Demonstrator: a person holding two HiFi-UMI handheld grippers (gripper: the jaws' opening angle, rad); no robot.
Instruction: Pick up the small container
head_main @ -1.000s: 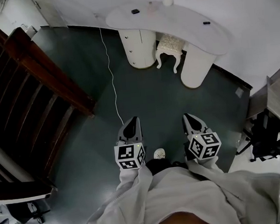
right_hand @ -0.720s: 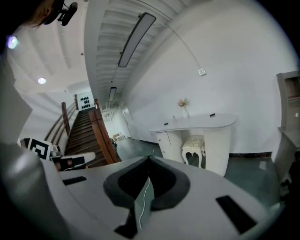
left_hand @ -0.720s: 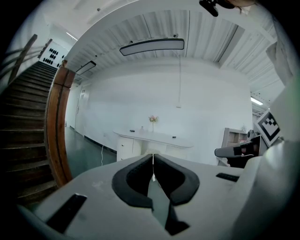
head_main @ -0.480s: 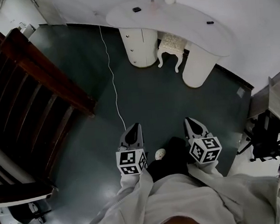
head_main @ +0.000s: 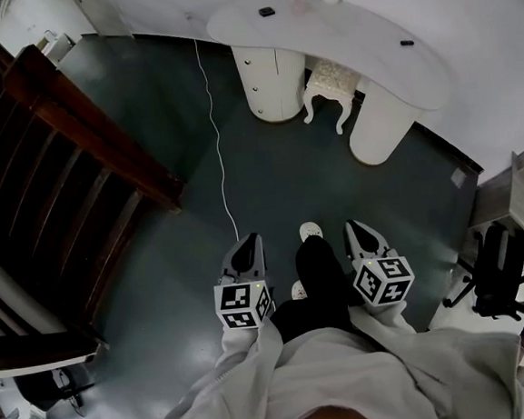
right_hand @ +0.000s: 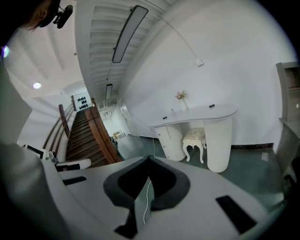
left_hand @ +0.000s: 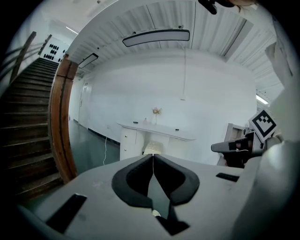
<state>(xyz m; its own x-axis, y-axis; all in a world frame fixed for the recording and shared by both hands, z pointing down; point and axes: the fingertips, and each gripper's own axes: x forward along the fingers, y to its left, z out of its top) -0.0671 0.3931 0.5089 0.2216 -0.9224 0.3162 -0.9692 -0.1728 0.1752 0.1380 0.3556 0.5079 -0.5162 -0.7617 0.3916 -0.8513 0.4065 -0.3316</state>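
Two tools are held low and close to the person's body: the left gripper (head_main: 246, 244) and the right gripper (head_main: 358, 228). Both point forward and roughly level, fingers pressed together on nothing. The small pale container (head_main: 298, 4) stands on the white curved bench (head_main: 356, 36), well apart from them across the dark green floor (head_main: 268, 176). It is too small to show a long axis. It lies ahead between them, and I judge the right one slightly nearer.
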